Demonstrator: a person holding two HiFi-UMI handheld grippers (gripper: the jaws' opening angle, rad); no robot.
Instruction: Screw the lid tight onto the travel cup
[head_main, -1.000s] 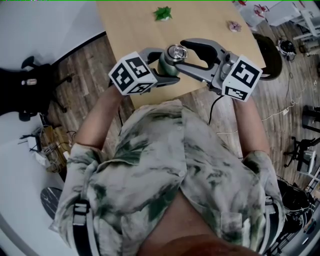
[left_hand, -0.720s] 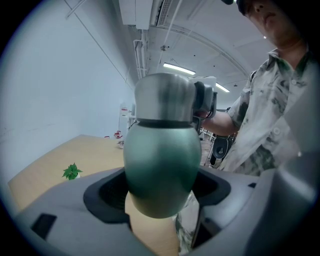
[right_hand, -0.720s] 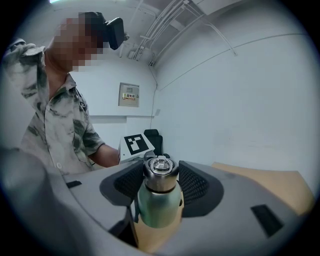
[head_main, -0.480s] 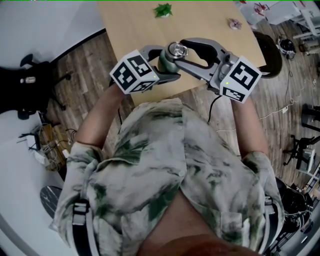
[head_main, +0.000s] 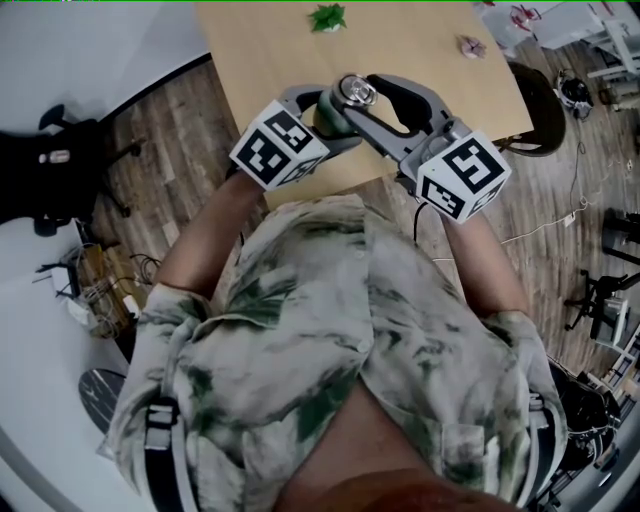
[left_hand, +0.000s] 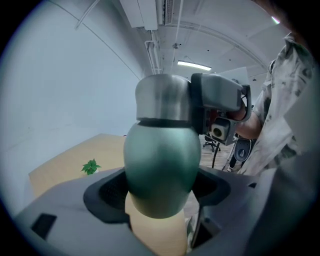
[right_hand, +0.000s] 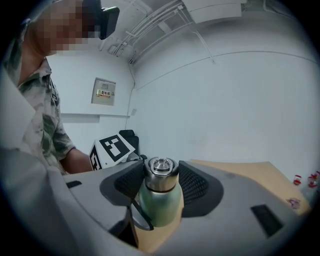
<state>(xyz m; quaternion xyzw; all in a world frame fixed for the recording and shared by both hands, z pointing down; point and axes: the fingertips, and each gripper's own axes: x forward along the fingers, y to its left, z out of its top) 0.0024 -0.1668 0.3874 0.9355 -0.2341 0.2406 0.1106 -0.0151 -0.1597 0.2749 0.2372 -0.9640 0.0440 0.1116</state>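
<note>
A green travel cup (head_main: 328, 120) with a steel lid (head_main: 352, 94) is held up over the near edge of the wooden table (head_main: 270, 50). My left gripper (head_main: 322, 126) is shut on the cup's green body (left_hand: 161, 165), a pad on either side. My right gripper (head_main: 358, 98) comes in from the right at the top. Its jaws have just been closing, with the lid (right_hand: 160, 175) between them, and its ribbed pads (right_hand: 131, 181) now press on the lid's sides. The left gripper view shows the right gripper (left_hand: 215, 100) clamped against the lid (left_hand: 162, 100).
A small green plant (head_main: 327, 18) and a pink trinket (head_main: 470, 46) lie far back on the table. A black office chair (head_main: 50, 170) stands at the left on the wood floor, and a dark chair (head_main: 545, 110) is at the table's right corner.
Both grippers have turned: the right gripper's marker cube has swung left and toward me, the left one has risen a little. The cup stays between them, slightly higher in the head view.
</note>
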